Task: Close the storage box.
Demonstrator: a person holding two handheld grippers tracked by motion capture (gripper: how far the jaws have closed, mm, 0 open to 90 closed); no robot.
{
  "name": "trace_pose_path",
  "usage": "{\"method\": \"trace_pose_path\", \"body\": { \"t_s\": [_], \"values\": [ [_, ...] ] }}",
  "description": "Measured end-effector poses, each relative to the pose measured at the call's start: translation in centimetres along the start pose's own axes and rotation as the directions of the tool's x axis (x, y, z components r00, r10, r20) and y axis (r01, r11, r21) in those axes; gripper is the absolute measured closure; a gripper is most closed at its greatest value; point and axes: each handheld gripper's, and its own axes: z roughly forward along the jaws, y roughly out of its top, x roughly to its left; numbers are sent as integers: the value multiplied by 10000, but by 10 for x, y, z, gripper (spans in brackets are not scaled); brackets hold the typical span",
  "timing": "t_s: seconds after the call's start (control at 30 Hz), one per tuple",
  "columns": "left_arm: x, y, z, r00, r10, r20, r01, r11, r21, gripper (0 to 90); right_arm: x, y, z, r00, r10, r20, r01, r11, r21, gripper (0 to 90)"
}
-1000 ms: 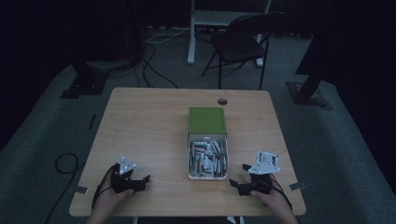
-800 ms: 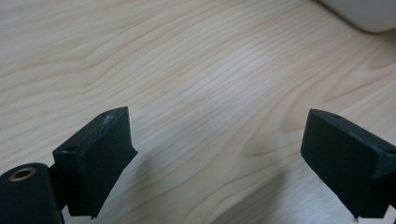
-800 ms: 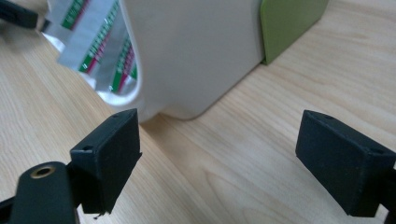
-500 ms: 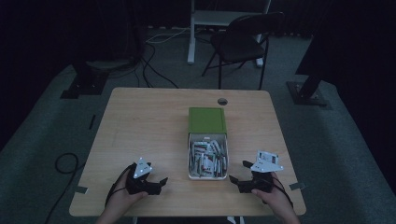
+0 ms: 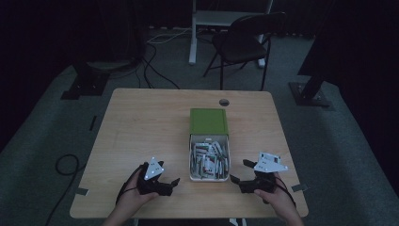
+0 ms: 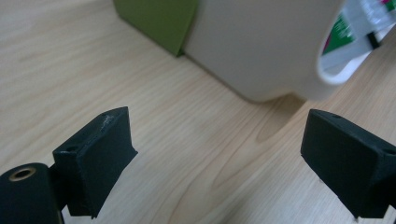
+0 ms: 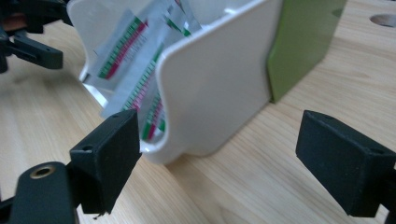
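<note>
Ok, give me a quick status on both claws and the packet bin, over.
Left claw open, empty. Right claw open, empty. White bin of packets sits between them, untouched, green box behind it. Nothing in the way.

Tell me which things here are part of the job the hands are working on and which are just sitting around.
Part of the job:
- white bin on the table
- packets piled inside it
- green box at its far end
- left gripper and right gripper, jaws open, either side of the bin

Just sitting around:
- folding chair beyond the table
- cables on the floor
</note>
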Motion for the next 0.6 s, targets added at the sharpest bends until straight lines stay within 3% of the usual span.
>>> {"method": "trace_pose_path", "body": {
  "t_s": [0.1,0.47,0.6],
  "values": [
    [-6,8,1,9995,296,97,-292,9987,-420,98,1,4,1,9999,-5,-114,4,10000,-90,134],
    [-15,23,12,9975,417,575,-366,9956,-859,98,0,10,6,9999,34,-98,-37,9996,-289,135],
    [-17,25,19,9969,402,670,-340,9952,-921,98,-3,8,7,9993,295,-218,-306,9980,-554,137]
  ]
}}
